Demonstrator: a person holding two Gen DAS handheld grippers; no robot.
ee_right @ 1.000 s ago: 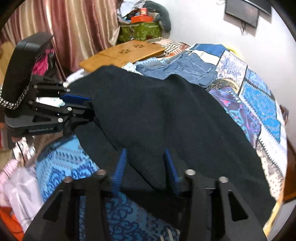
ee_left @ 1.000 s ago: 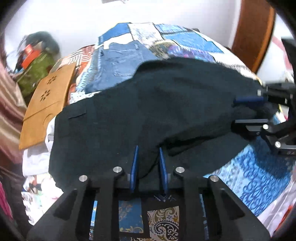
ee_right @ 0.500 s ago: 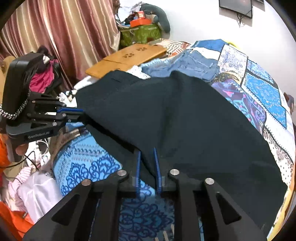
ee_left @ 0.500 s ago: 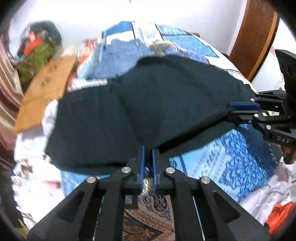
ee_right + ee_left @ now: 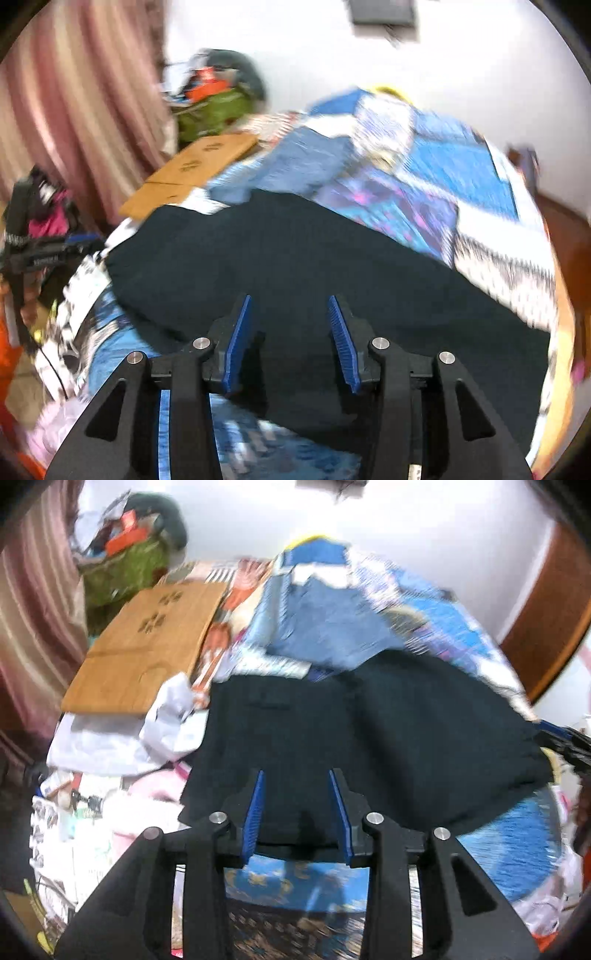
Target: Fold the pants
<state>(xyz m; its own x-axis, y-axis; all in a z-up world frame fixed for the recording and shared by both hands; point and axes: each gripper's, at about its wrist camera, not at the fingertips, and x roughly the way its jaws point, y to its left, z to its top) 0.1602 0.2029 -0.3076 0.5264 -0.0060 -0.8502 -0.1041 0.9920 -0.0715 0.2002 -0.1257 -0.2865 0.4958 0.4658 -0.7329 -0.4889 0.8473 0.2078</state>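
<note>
The black pants lie folded over on the patchwork bedspread, also seen in the right wrist view. My left gripper is open, its blue pads apart above the pants' near edge, holding nothing. My right gripper is open too, above the pants' near edge, empty. The right gripper shows at the right edge of the left wrist view. The left gripper shows at the left of the right wrist view. Both views are motion-blurred.
Blue jeans lie beyond the black pants. A wooden lap tray sits at the bed's far left, with a green bag and a pink curtain behind. Loose white clothes lie at the left. A brown door is at the right.
Both grippers were shut on the pants' edge half a second ago; both have opened and let it go. The pants have dropped flat on the bed, and both grippers have drawn back.
</note>
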